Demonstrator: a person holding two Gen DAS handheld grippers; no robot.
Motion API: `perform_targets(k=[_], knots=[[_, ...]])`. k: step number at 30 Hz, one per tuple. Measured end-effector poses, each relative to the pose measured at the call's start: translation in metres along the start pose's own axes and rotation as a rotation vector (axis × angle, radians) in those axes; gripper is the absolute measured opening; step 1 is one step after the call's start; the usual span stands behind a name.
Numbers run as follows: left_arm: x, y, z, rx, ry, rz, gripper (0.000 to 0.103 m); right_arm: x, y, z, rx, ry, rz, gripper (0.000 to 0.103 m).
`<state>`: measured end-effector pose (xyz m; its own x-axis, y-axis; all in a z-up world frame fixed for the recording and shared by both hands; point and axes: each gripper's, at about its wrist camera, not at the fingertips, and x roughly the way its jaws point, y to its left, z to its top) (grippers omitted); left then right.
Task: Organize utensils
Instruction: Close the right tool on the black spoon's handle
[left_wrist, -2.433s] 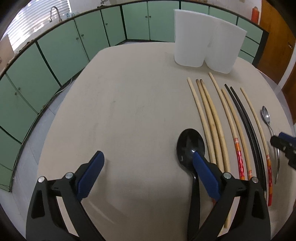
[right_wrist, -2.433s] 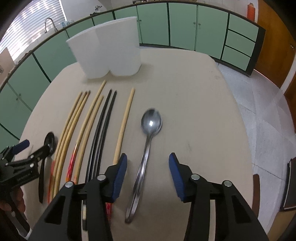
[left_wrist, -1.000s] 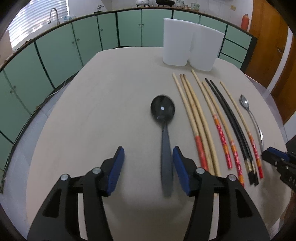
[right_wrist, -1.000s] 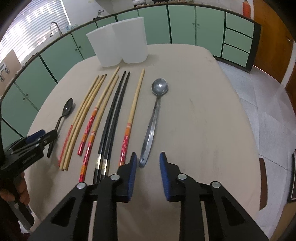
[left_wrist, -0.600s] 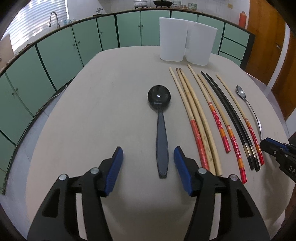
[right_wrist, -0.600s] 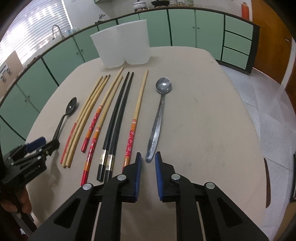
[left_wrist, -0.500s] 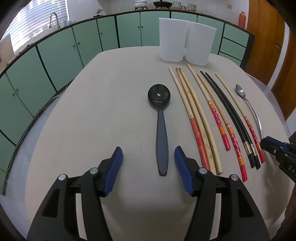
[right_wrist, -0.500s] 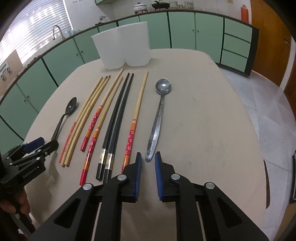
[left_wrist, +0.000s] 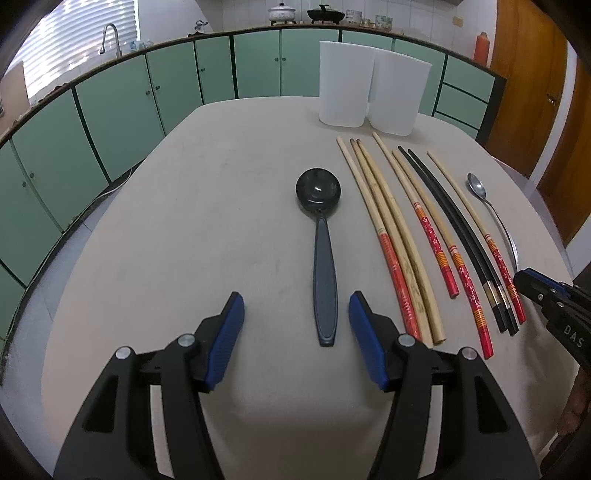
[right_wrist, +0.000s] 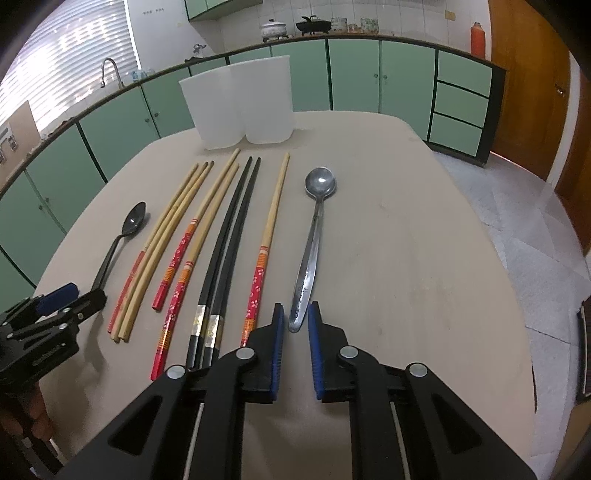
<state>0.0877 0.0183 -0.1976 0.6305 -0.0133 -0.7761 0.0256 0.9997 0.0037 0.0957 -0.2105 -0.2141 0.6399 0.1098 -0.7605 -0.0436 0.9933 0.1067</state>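
Black spoon (left_wrist: 324, 236): lies flat on the table, bowl toward the white containers, handle end reaching in between the left gripper's pads; a couple of seconds back it sat off under the right-hand pad, now it is centred in that view.
Metal spoon (right_wrist: 314, 236): flat at the right end of the row, bowl away, handle tip just ahead of the right gripper's pads and not between them.
Chopsticks (right_wrist: 221, 236): a row between the two spoons (bamboo, red-patterned and a black pair), roughly parallel, tips toward the containers; same layout as in the earlier frames.
Left gripper (left_wrist: 295, 332): jaws spread wide on either side of the black spoon's handle end, pads clear of it, nothing gripped; a little wider than a second ago.
Right gripper (right_wrist: 295, 347): blue pads drawn near each other with only a narrow slit left; they have just been closing, with nothing between them. The jaws were well apart in the earliest frame.
White containers (right_wrist: 240, 107): two, touching side by side at the far edge of the table, upright.
Table (right_wrist: 406, 240): beige top, bare to the right of the metal spoon.
Cabinets (left_wrist: 110, 122): green, behind the table.
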Motion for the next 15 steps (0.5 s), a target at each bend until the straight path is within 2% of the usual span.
perform_targets(k=[6,15], knots=[[-0.001,0.0027,-0.0018,-0.018,-0.001,-0.016,0.058,-0.0004,0.0012,-0.0022,-0.017,-0.026,-0.013,0.011],[-0.0044,-0.0002,-0.0057,-0.014,-0.009,0.003,0.057,-0.0017,-0.0027,-0.0035,-0.002,-0.035,0.004,0.011]])
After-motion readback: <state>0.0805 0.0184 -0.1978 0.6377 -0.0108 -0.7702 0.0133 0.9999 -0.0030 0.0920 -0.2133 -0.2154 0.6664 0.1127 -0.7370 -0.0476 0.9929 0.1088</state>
